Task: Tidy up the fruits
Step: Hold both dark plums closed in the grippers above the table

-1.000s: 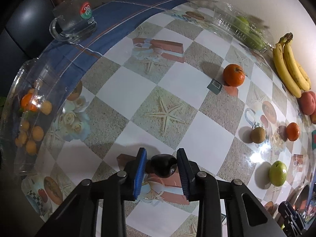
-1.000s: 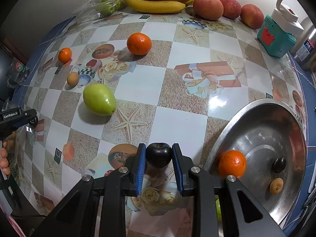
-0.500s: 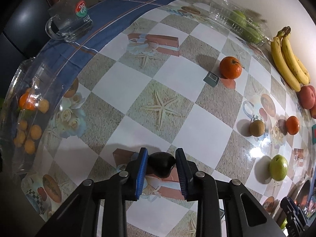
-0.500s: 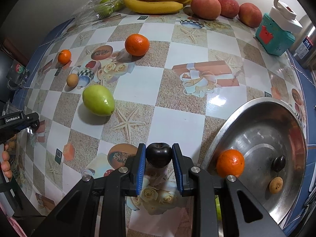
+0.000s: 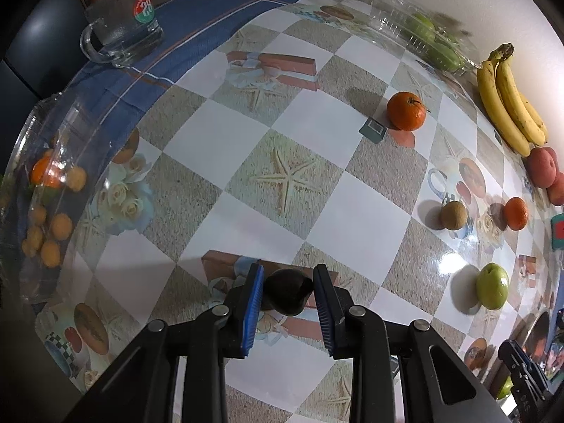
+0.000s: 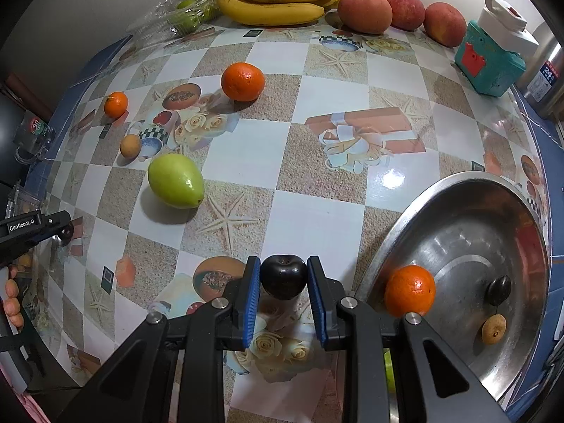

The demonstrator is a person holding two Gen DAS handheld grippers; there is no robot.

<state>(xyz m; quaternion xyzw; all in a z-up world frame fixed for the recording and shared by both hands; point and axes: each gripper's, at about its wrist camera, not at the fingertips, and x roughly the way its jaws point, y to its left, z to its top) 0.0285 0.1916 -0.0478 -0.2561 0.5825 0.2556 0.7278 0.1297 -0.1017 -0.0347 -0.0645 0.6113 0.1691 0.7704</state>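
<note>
Your right hand-held gripper (image 6: pixel 283 278) is clamped on a dark plum (image 6: pixel 283 276), just left of the steel bowl (image 6: pixel 469 190); your left hand-held gripper (image 5: pixel 288 290) pinches another dark fruit (image 5: pixel 287 290).

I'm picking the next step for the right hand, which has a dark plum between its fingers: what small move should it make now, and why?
Probably swing the right gripper toward the steel bowl beside it and stop above the bare metal. It is shut on the dark plum, and the bowl already holds an orange, a small dark fruit and a small brown fruit, so it looks like the place for collected fruit.
</note>
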